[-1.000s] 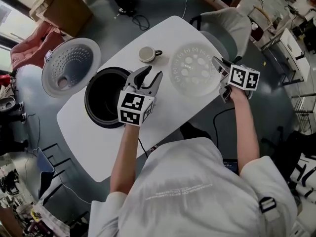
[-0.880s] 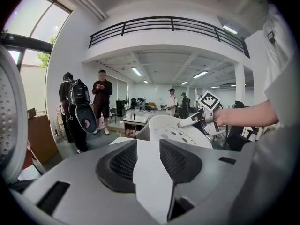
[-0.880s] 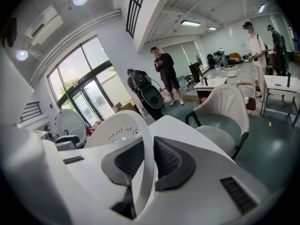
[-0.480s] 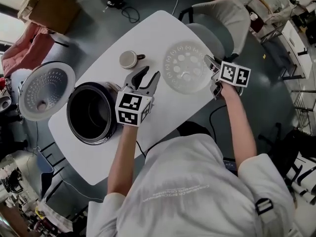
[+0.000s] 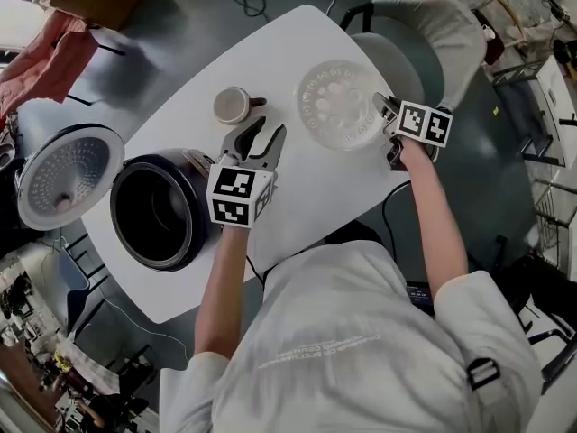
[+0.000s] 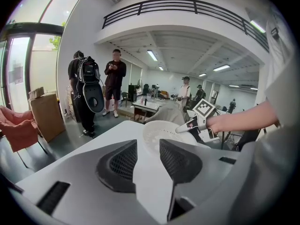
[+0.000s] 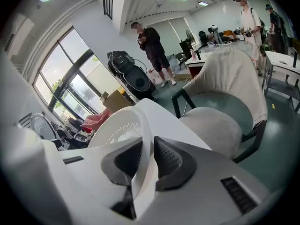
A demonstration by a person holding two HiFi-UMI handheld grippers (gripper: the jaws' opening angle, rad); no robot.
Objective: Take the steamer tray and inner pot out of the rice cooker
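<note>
The steamer tray (image 5: 338,106), a pale perforated dish, was located outside the rice cooker (image 5: 200,186), over the far right part of the white worktop (image 5: 297,197). Its near right rim was clamped between the fingers of the right gripper (image 5: 386,126). In the right gripper view, the fingers (image 7: 171,156) were seen closed to a narrow gap, with the thin rim of the tray pressed between the two pads. Whether the tray sat flat on the worktop could not be established.

The left gripper (image 5: 268,132) was held above the worktop, between the rice cooker and the tray and just below a mug (image 5: 236,105). In the left gripper view its fingers (image 6: 119,165) were spread well apart and nothing was gripped; only bare worktop was seen in the gap, with the tray farther off.

The rice cooker was positioned at the left end of the worktop, with its lid (image 5: 63,177) swung fully open to the left. The inner pot (image 5: 158,213) was seated inside the cooker body, its dark interior exposed. A grey chair (image 5: 424,30) was placed beyond the far right edge of the worktop.
</note>
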